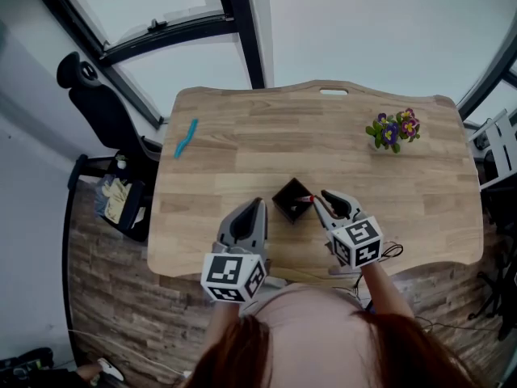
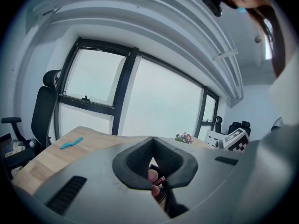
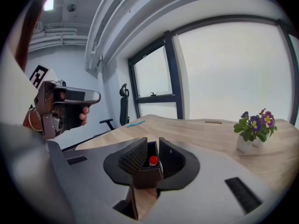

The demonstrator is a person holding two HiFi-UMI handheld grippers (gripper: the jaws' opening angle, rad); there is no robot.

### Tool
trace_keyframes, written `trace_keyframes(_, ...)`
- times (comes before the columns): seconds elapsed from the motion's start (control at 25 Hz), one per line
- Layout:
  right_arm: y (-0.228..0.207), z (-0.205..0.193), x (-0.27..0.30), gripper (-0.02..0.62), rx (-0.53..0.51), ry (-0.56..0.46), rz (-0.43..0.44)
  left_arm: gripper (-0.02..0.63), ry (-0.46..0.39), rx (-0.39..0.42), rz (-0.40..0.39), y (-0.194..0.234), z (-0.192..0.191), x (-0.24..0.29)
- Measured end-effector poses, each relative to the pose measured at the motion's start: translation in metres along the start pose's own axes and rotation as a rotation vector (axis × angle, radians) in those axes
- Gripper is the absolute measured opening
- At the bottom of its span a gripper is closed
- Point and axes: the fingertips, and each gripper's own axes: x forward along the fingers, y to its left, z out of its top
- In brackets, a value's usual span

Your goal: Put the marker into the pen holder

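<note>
A black square pen holder (image 1: 291,200) stands near the table's front middle. In the right gripper view the holder (image 3: 147,176) fills the gap between my jaws, and the marker's red cap (image 3: 153,160) shows inside its opening. From the head view the marker (image 1: 311,200) is a small red bit at the holder's right edge. My right gripper (image 1: 320,200) (image 3: 152,141) sits right against the holder, jaws a little apart, not pressing the marker. My left gripper (image 1: 257,204) (image 2: 153,139) hovers just left of the holder with its tips together and nothing held.
A small pot of purple and yellow flowers (image 1: 394,129) (image 3: 252,129) stands at the far right of the wooden table (image 1: 242,160). A blue strip (image 1: 186,138) (image 2: 71,143) lies at the far left. A black office chair (image 1: 97,103) stands beyond the table's left edge.
</note>
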Motion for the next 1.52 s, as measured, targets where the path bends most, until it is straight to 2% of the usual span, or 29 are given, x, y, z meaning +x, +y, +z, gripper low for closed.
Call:
trace_keyframes(0.28, -0.004, 0.015, -0.017, 0.049, 0.036, -0.069, -0.077, 0.002, 0.005, 0.039, -0.038, -0.010, 0.006, 0.002)
trace_keyframes(0.8, -0.016, 0.043, -0.055, 0.002, 0.060, -0.179, -0.199, 0.002, 0.008, 0.062, -0.112, -0.031, 0.015, 0.008)
trace_keyframes(1.52, -0.029, 0.090, -0.110, 0.000, 0.007, -0.338, -0.327, 0.002, -0.027, 0.118, -0.205, -0.069, 0.040, 0.030)
